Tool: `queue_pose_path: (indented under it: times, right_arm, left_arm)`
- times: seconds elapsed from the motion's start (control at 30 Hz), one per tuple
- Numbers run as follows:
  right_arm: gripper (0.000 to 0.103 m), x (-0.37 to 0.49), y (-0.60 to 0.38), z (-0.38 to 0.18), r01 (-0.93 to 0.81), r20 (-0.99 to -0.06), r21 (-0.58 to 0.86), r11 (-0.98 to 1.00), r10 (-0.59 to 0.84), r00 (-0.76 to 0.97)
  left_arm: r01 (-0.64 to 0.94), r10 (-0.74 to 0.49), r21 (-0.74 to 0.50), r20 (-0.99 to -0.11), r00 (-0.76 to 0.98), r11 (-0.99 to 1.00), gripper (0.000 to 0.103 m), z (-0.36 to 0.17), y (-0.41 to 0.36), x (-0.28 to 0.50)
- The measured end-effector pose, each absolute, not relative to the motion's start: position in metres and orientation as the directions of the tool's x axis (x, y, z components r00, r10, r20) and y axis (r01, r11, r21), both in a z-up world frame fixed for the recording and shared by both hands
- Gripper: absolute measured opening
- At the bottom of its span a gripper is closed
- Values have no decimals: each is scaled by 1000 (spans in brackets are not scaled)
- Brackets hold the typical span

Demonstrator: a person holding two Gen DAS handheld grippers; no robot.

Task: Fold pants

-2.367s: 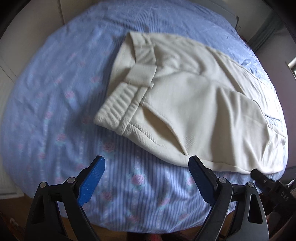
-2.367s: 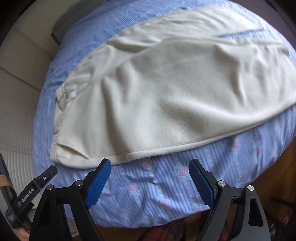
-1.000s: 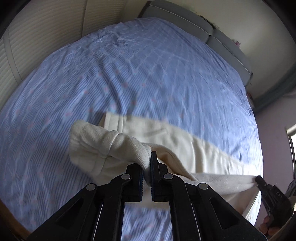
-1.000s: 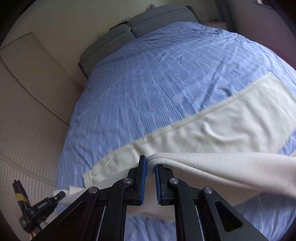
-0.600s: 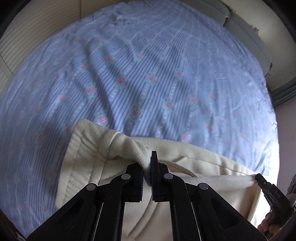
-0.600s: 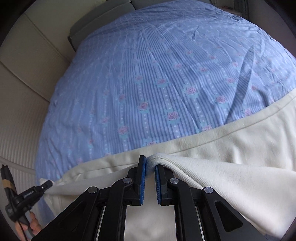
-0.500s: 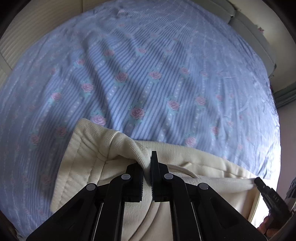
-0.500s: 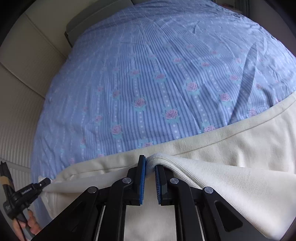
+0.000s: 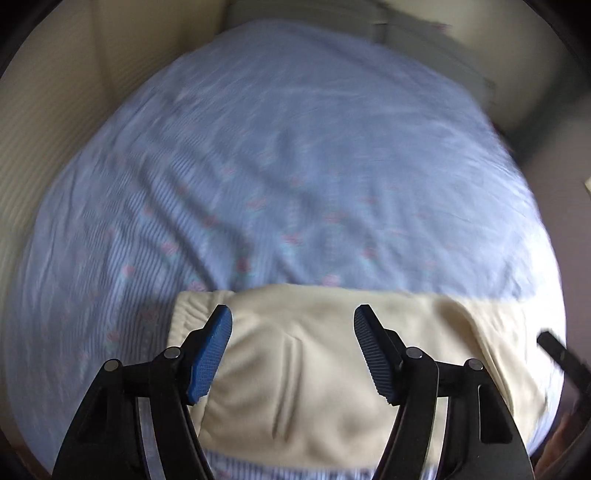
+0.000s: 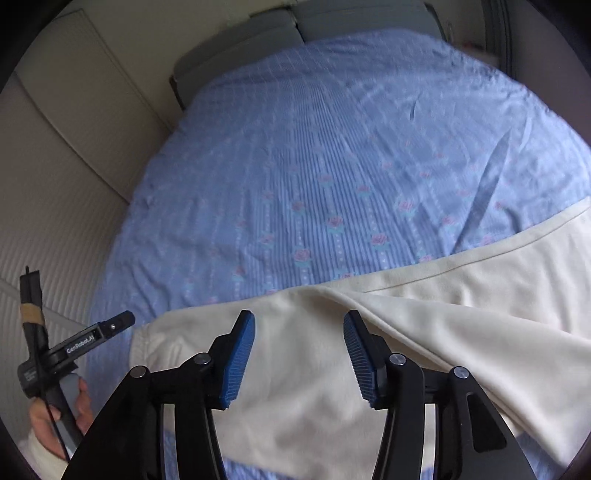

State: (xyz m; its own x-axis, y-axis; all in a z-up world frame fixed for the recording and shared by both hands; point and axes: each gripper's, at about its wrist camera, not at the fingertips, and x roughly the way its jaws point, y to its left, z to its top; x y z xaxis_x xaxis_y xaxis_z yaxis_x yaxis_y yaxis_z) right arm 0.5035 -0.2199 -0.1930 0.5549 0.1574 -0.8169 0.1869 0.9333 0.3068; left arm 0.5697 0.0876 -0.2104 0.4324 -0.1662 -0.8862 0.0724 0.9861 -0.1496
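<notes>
Now two fisheye views look down along a pair of black tongs with blue ribbed pads, each held by a person standing at the near edge of a bed.

On the bed [image 10: 332, 155], covered by a blue striped sheet printed with small pink roses, lie cream pants [image 9: 314, 369]. They rest along the near edge, doubled over on themselves, so a top layer lies flat on a lower one. In the right view a diagonal fold edge crosses the cloth, with more fabric running off to the right.

The left tongs [image 9: 291, 350] hover just above the cloth with their jaws opening. Cloth shows below the gap, but the pads do not press on it. The right tongs [image 10: 299, 358] are likewise opening over the pants, clamped on nothing.

This looks like a release: the cloth lies settled on the bed, probably so the fold stays in place once let go.

At the lower left of the right view, a hand [image 10: 59, 410] grips the handle of the other tool. A grey headboard [image 10: 295, 22] and pale ribbed wall panels stand at the far end. The left view is blurred.
</notes>
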Motion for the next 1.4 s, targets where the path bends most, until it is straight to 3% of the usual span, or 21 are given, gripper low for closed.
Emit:
queue_pose_path:
  times: [0.3,0.5,0.67,0.87,1.13,1.4]
  right_arm:
    - [62,365,-229,-102,277,-748,267,923,18,664]
    - [65,261,-258,-68,426,-723,236,873,-135,677]
    - [65,193,-301,-66,536,-731,245,808,-210,649]
    - [66,143,-371,-93,618,-768,269,738,-222,600]
    - [66,109,-500,-158,620,-830,333,710,-91,550]
    - [66,85,-566,-229,660,-885,370,653,32,464]
  left_arm:
    - [503,-382,-116,-798,466,856,70,-133,18,443]
    - [612,-513,-203,-766,386,764,74,-113,-29,378]
    - [609,-560,-297,-773,299,735,74,-119,-78,348]
    - [583,-540,-303,-791,287,754,74,-135,-154,317]
    - [436,-426,-285,-865,267,854,74,-173,-252,299]
    - [353,-321,-223,-914,249,909,74,-216,-312,306]
